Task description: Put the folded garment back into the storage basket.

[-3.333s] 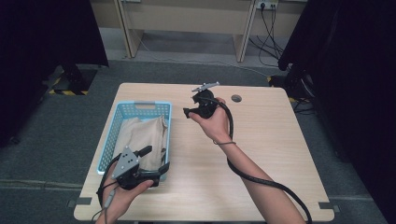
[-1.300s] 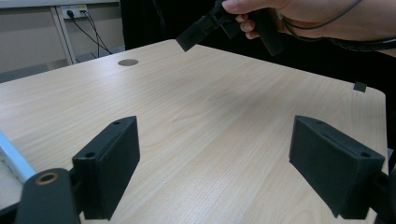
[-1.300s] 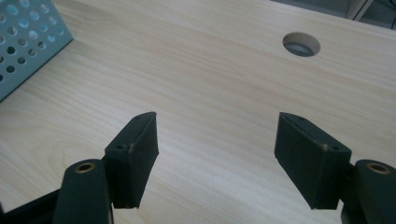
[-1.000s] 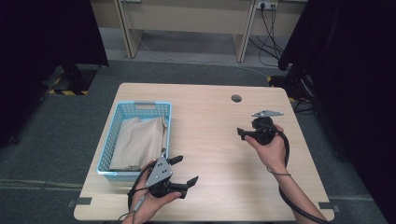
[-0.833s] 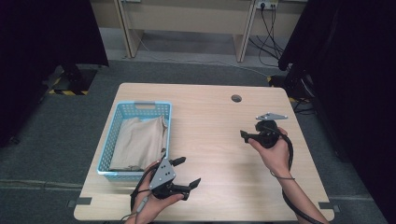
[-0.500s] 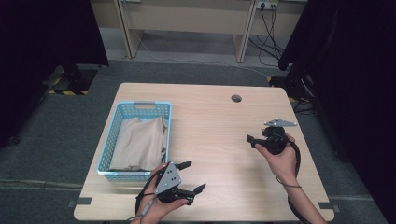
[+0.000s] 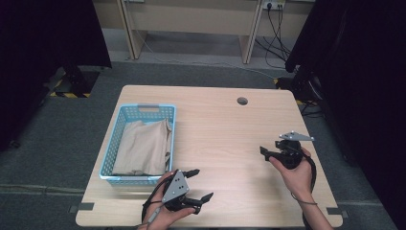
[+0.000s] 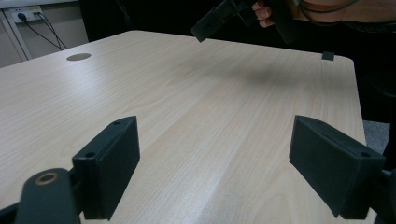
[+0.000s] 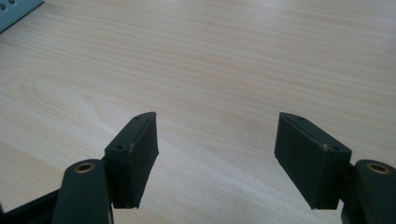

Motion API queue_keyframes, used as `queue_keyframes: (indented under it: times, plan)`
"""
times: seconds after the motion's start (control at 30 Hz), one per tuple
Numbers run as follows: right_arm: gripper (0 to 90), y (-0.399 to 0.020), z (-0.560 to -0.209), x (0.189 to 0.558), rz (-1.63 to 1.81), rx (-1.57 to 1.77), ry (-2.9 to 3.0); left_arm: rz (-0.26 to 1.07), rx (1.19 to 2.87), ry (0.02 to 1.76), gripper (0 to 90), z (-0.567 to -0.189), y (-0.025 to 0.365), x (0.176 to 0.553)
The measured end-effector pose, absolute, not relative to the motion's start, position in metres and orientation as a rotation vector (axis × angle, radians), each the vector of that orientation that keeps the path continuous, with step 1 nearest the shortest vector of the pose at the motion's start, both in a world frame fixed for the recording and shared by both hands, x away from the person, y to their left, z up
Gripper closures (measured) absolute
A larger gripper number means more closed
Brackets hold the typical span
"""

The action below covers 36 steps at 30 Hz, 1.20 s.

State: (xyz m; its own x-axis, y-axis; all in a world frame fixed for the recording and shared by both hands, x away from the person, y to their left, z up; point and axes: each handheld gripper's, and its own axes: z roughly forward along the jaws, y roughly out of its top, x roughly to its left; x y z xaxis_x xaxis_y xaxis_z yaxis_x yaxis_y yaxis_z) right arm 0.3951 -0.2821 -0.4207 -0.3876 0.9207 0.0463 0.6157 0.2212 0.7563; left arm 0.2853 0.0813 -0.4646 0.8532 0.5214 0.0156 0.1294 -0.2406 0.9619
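My left gripper point(image 7: 201, 184) rests low over the table's front edge, just right of the blue basket point(image 7: 148, 108), its jaws open and empty and pointing right. In the left gripper view the left gripper point(image 8: 224, 168) has bare wood between its jaws, and the right gripper point(image 8: 219, 18) hangs farther off at the top. My right gripper point(image 7: 266, 152) is held above the table's right side, pointing left, open and empty. The right gripper view shows my right gripper point(image 9: 215, 154) over plain tabletop. A folded beige cloth point(image 7: 141, 146) lies in the basket.
The light wooden table point(image 7: 220, 134) has a round cable hole point(image 7: 242, 101) near its far edge. A corner of the basket point(image 9: 14, 8) shows at the top left of the right gripper view. Dark curtains and a grey carpet surround the table.
My right hand has come from the far middle of the table to its right side, nearer the person. My left hand has shifted right along the front edge, away from the basket's corner.
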Motion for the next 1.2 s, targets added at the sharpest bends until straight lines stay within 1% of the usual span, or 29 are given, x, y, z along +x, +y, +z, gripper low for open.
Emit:
queue_keyframes:
  times: [0.77, 1.2]
  plan:
    - [30.9, -0.302, -0.431, 0.370, 0.988, 1.430, 2.094, 0.382, 1.801, 0.499, 15.7, -0.478, 0.078, 0.283]
    - [30.8, -0.314, -0.438, 0.353, 0.975, 1.444, 2.070, 0.384, 1.794, 0.506, 15.7, -0.478, 0.078, 0.282]
